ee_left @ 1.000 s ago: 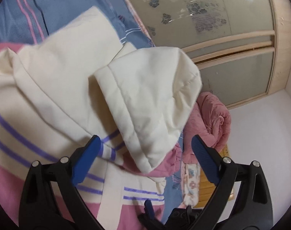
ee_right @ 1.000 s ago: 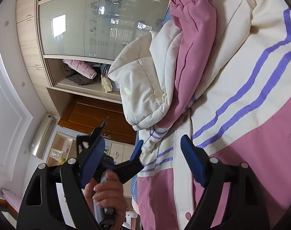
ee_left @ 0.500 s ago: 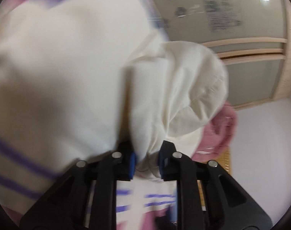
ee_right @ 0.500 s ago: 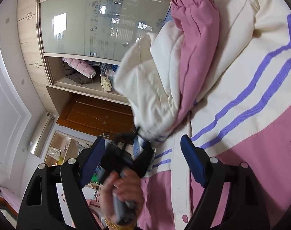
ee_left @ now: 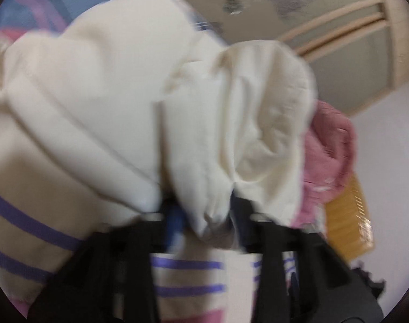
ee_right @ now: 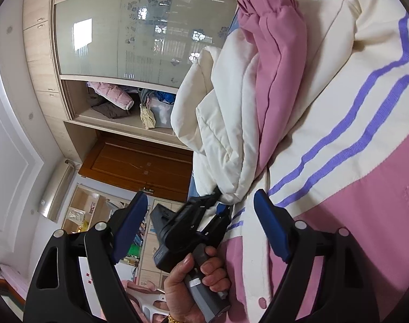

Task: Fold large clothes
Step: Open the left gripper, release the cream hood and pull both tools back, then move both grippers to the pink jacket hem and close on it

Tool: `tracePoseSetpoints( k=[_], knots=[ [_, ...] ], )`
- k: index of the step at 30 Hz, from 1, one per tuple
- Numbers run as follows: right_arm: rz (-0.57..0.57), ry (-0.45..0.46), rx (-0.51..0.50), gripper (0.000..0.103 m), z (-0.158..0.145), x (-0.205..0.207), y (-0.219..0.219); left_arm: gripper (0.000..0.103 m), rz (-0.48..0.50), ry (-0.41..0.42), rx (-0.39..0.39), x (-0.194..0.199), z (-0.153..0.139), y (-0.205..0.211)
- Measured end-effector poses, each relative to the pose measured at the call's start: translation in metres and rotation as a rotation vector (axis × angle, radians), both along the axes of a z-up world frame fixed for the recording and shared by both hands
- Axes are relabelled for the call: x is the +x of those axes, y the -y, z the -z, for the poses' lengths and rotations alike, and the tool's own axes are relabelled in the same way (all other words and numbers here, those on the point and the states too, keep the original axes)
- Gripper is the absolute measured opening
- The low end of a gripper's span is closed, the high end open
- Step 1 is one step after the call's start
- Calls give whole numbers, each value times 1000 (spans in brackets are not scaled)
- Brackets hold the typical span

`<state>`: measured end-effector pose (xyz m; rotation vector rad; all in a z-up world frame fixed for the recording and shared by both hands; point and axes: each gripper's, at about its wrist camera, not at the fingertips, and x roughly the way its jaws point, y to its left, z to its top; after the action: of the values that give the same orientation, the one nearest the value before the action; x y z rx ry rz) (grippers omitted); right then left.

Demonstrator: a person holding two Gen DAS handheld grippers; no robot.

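Cream padded hood (ee_right: pixel 217 134) of the pink-and-cream jacket (ee_right: pixel 339 148) lies bunched over the body, with the garment spread on blue bedding (ee_left: pixel 96 2). Left gripper (ee_left: pixel 204 220) has just been opening; hood fabric sits between its jaws, and grip cannot be confirmed. Right gripper (ee_right: pixel 199 223) is spread and empty. Folding appears early: hood is partly turned in, body unfolded.

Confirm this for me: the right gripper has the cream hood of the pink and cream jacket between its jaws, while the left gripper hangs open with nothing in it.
The grippers are swapped. In the right wrist view, the left gripper has the cream hood of the jacket between its jaws, which have just been opening, while the right gripper hangs open with nothing in it.
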<state>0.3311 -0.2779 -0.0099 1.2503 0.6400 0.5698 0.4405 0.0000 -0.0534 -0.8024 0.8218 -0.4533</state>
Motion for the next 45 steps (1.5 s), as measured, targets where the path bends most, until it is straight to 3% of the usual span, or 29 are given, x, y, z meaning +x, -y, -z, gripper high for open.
tracePoseSetpoints(
  k=[2, 9, 11, 14, 15, 18, 20, 25, 28, 34, 37, 40, 42, 44, 45],
  knots=[
    [1, 14, 2, 82, -6, -2, 0, 101, 25, 46, 24, -12, -24, 5],
    [-14, 66, -14, 82, -32, -23, 2, 101, 115, 129, 278, -89, -88, 8],
    [-19, 81, -40, 83, -40, -34, 3, 101, 116, 183, 402, -123, -99, 2],
    [-28, 96, -92, 87, -49, -54, 5, 101, 57, 273, 663, -174, -107, -6],
    [-33, 100, -107, 87, -50, -61, 5, 101, 43, 272, 700, -181, -106, -6],
    [-46, 129, -230, 88, -62, -88, -1, 101, 61, 259, 693, -209, -99, -22],
    [-61, 177, -381, 89, -72, -115, -14, 101, 70, 271, 710, -227, -95, -23],
    [-17, 269, -578, 89, -74, -182, -31, 101, 78, 310, 741, -269, -90, -23],
    [5, 298, -666, 89, -68, -213, -40, 101, 78, 343, 733, -292, -90, -24],
    [-2, 324, -717, 89, -65, -228, -47, 101, 97, 361, 758, -307, -88, -16],
    [48, 396, -868, 89, -80, -239, -49, 101, 102, 427, 819, -318, -92, -15],
    [129, 574, -1303, 97, -88, -270, -66, 101, 129, 553, 978, -339, -91, -15],
    [117, 654, -1537, 97, -77, -285, -71, 101, 172, 659, 1180, -357, -79, -13],
    [50, 587, -1542, 97, -64, -282, -52, 101, 189, 733, 1365, -371, -58, -20],
    [-13, 508, -1419, 97, -57, -273, -25, 101, 194, 731, 1399, -373, -52, -27]
  ],
)
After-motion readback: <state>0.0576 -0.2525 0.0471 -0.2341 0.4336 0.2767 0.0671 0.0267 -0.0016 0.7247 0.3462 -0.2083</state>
